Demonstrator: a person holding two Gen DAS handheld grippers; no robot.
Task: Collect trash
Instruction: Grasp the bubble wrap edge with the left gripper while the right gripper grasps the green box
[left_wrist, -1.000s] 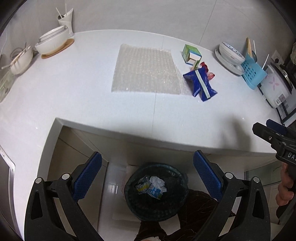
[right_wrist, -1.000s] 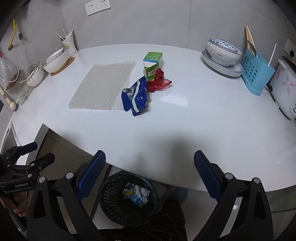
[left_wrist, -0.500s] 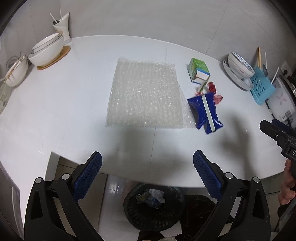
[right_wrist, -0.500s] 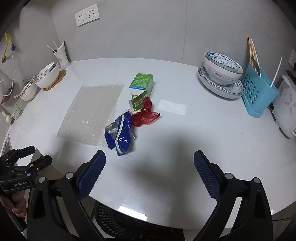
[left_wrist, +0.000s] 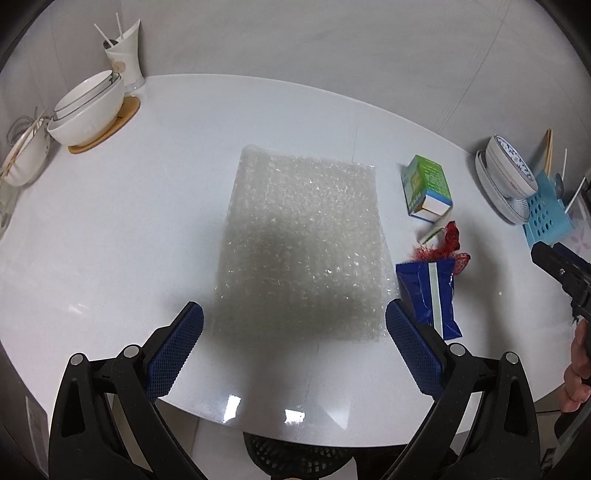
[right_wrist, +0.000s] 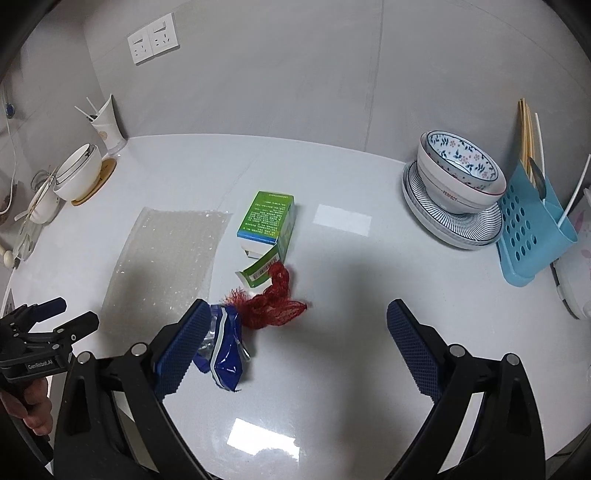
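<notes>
The word "PERFECT" stands on the outer wall of the white bowl (right_wrist: 458, 184) on the striped plate (right_wrist: 454, 225). "GenRobot.AI" is printed on the body of the left gripper (right_wrist: 51, 319), seen from the right wrist. The green box (right_wrist: 267, 221) carries fine print and a barcode on its open flap, too small to read.

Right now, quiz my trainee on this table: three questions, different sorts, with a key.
1. True or false: the left gripper is open over the bubble wrap.
2. What lies nearest the right gripper? A) blue wrapper B) green box C) patterned bowl
3. Fill in: the red mesh lies between the blue wrapper and the ____.

Key: 1 true; 2 A; 3 green box.
</notes>
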